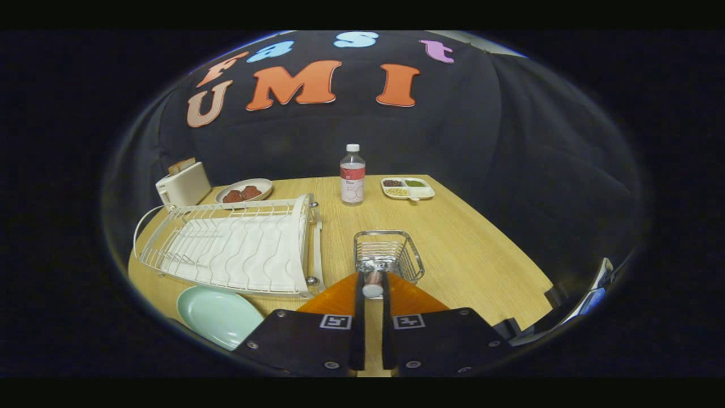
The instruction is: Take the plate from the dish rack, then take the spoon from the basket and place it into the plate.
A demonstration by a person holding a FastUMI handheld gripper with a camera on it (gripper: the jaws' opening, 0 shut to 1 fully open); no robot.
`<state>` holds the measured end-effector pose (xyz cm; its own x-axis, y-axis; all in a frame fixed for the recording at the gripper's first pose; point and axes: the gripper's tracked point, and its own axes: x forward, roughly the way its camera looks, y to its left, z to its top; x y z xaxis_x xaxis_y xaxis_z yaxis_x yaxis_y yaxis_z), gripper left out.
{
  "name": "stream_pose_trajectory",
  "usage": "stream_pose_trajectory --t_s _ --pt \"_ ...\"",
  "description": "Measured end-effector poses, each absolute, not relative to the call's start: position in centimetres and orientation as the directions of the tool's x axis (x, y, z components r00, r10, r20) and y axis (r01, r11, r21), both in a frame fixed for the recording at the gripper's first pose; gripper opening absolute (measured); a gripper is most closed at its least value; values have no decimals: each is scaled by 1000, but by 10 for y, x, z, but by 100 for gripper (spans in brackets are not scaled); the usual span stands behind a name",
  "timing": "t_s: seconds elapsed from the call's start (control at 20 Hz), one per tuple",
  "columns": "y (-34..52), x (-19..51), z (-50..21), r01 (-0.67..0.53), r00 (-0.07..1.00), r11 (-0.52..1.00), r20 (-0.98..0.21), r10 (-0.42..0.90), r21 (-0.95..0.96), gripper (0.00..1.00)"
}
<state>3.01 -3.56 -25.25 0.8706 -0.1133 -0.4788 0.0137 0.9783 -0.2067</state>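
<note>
A pale green plate lies flat on the wooden table, in front of the white dish rack and to the left of my fingers. The rack holds no dishes. A small wire basket stands just ahead of my fingertips. My gripper is shut on the spoon. The spoon's handle, with its rounded pale end, runs back between the two fingers, and its shiny front end sits at the basket's near rim.
A water bottle stands beyond the basket. A white toaster and a plate of food sit behind the rack. A divided snack tray is at the far right of the table. The table's right edge runs diagonally near the basket.
</note>
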Motion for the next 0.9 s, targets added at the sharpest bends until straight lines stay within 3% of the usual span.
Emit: stream_pose_trajectory --t_s 0.2,0.9 --pt "-40 23 -236 35 884 980 -452 -122 -195 7" --pt "-9 -31 -159 -55 936 988 -352 1 -145 7"
